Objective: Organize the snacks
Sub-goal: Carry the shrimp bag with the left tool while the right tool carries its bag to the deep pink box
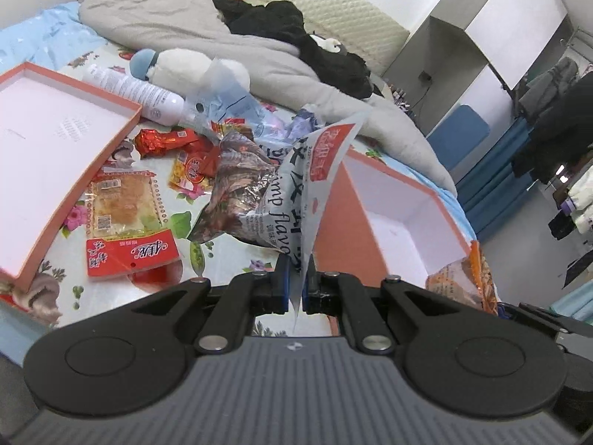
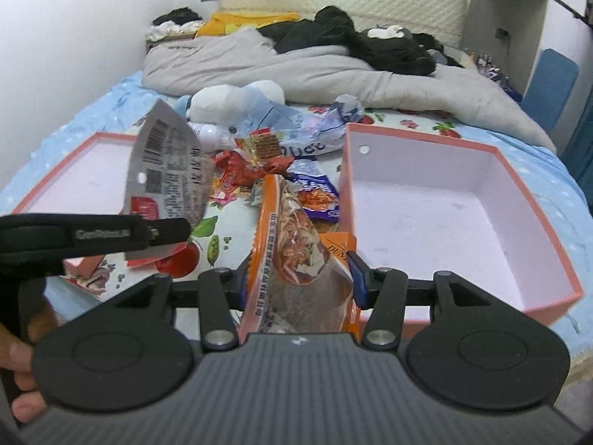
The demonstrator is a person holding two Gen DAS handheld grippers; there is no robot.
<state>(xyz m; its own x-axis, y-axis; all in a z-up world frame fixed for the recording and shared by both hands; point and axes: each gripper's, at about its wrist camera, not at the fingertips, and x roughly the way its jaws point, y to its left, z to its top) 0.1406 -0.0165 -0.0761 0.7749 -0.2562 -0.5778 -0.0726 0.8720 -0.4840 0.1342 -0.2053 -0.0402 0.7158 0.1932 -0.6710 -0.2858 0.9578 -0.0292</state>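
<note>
Holding one packet each, two grippers hang over the bed (image 2: 122, 92): the left gripper (image 1: 295, 278) is clenched on the thin edge of a shrimp-flavour packet (image 1: 281, 200), and the right gripper (image 2: 302, 278) clasps an orange snack bag (image 2: 296, 256). Two pink-walled trays sit there, the lid (image 1: 48, 141) toward the left edge and the deep box (image 2: 437, 222) toward the right edge. Loose snacks (image 1: 178, 155) between them overlap too much to count, and the bag's lower end is hidden behind the right gripper.

boxes: 2, deep box (image 2: 426, 200) right, shallow lid (image 1: 55, 148) left | grippers: 2, left gripper (image 1: 296, 278), right gripper (image 2: 300, 278) | bottles: 1, white bottle (image 1: 137, 92) far | plush toys: 1, plush toy (image 1: 185, 66) far
</note>
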